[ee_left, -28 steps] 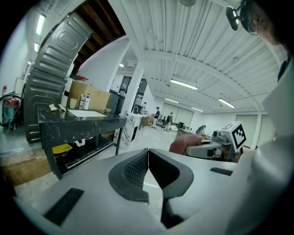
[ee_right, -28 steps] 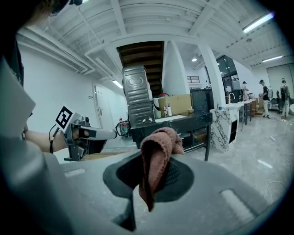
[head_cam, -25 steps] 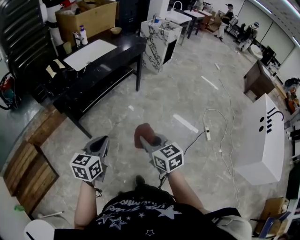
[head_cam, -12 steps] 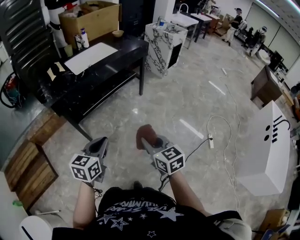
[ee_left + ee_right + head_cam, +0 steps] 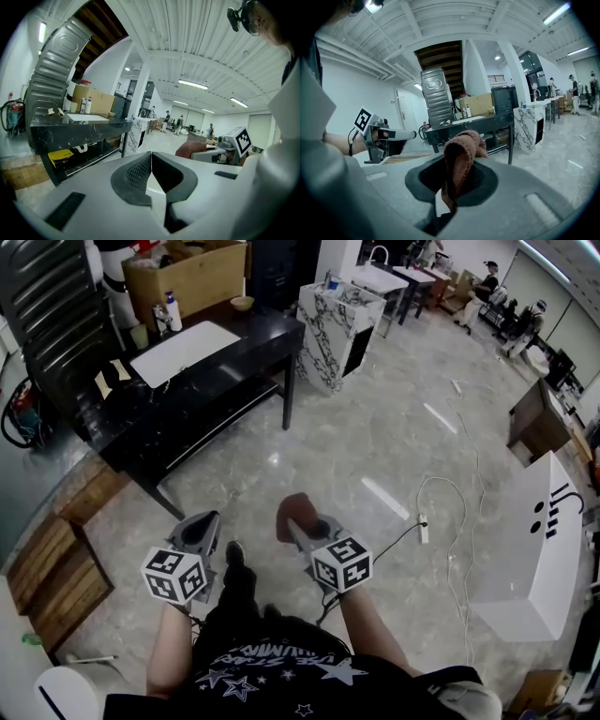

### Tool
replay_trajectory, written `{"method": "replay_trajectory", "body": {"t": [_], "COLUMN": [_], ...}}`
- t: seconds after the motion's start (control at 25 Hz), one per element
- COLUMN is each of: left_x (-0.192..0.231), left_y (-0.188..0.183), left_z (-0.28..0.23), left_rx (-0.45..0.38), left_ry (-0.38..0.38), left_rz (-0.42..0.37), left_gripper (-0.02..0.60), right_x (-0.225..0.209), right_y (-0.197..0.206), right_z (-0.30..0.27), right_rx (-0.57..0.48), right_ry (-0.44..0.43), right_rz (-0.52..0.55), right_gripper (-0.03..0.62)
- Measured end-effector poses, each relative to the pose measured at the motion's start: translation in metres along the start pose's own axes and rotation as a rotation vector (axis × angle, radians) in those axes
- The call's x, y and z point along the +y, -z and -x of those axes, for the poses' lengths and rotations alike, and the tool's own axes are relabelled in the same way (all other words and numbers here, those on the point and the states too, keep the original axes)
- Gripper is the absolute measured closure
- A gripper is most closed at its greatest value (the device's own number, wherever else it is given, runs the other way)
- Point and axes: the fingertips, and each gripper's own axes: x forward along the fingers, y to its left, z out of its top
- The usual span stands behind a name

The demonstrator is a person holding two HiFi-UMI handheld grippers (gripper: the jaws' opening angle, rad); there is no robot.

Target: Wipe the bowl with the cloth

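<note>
- Two tools: right tool (image 5: 302, 524) clamps the brown cloth (image 5: 292, 510); left tool (image 5: 200, 529) closed, empty.
- Step, apparently: approach. Next: reach the bowl (image 5: 242, 303) on the far table (image 5: 258, 329).

Left claw (image 5: 204, 523) closed, empty; right claw (image 5: 300, 526) tight on cloth (image 5: 461, 150); both forearms (image 5: 171, 652) outstretched, parallel.

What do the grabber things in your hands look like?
Both the left gripper and right gripper are grey with dark ridged pads. Each carries a white cube of black square markers. The shirt is black with white stars.
</note>
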Motion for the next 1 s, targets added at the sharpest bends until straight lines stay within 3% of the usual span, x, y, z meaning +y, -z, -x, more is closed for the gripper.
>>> {"method": "replay_trajectory", "body": {"t": [0.48,1.0], "left_x": [0.080,0.208], "left_y": [-0.050,-0.097], "left_z": [-0.080,-0.176], "left_rx": [-0.028,0.032], "left_ry": [0.029,0.025], "left_rz": [0.006,0.075], "left_gripper": [0.572,0.572], "right_x": [-0.062,-0.145], "right_y": [-0.030,-0.092], "right_z": [-0.078,-0.190], "right_rx": [0.044,0.099], "right_ry": [0.072,0.156], "right_rz": [-0.009,-0.055], "right_gripper": [0.546,0.546]}}
